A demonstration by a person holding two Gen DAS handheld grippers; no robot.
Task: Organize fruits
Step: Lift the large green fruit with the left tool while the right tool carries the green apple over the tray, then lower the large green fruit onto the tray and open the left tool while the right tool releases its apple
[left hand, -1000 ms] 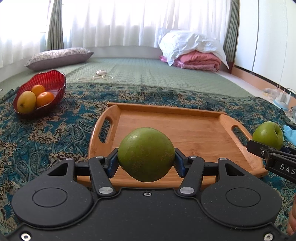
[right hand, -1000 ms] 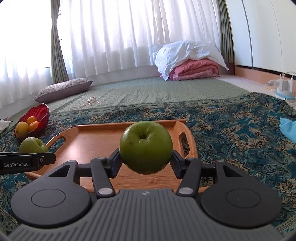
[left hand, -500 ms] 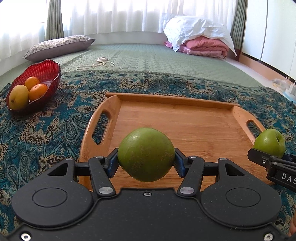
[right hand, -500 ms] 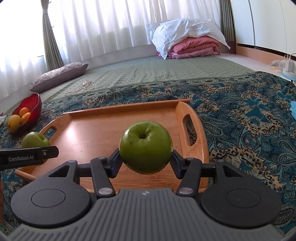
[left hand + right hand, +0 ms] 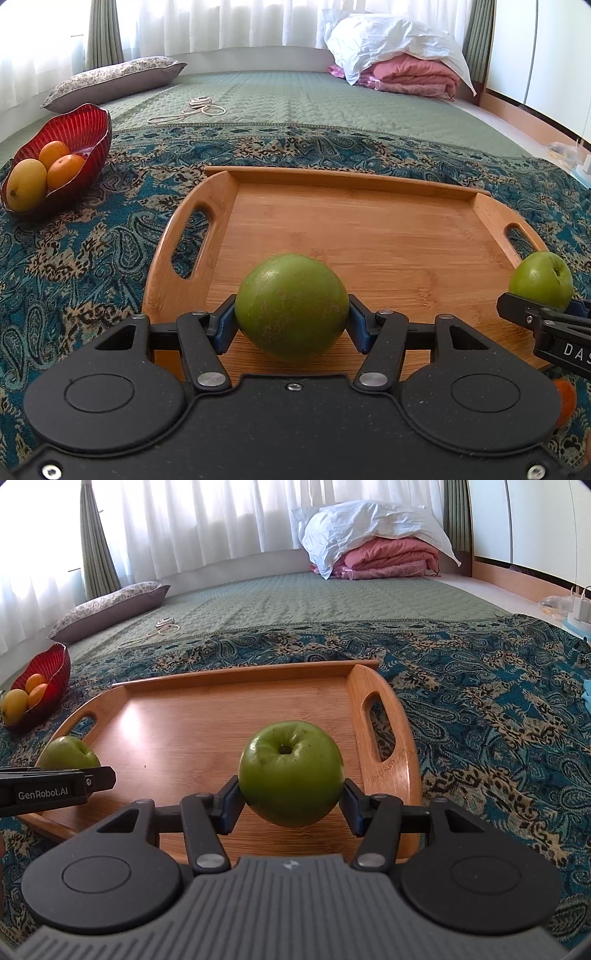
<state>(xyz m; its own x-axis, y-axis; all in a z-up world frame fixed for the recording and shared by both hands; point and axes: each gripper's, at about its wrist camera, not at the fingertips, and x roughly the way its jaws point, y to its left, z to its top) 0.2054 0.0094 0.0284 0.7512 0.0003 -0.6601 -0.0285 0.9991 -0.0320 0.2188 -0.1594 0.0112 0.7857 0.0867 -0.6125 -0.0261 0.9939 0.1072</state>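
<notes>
My left gripper (image 5: 291, 321) is shut on a round green fruit (image 5: 291, 295) just above the near left part of the wooden tray (image 5: 351, 221). My right gripper (image 5: 290, 797) is shut on a green apple (image 5: 290, 768), stem end up, above the tray's (image 5: 207, 716) near right part. The right gripper's apple also shows at the right of the left wrist view (image 5: 541, 280). The left gripper's fruit shows at the left of the right wrist view (image 5: 68, 753). The tray bed holds nothing.
A red glass bowl (image 5: 79, 125) with a yellow mango (image 5: 26, 184) and two oranges (image 5: 64, 171) sits left of the tray on the patterned blue cloth (image 5: 92, 258). An orange fruit (image 5: 565, 402) lies at the near right. A pillow, cord and folded bedding lie beyond.
Both grippers have moved forward and lower over the tray, still holding their fruits. The tray looks larger and closer in both views.
</notes>
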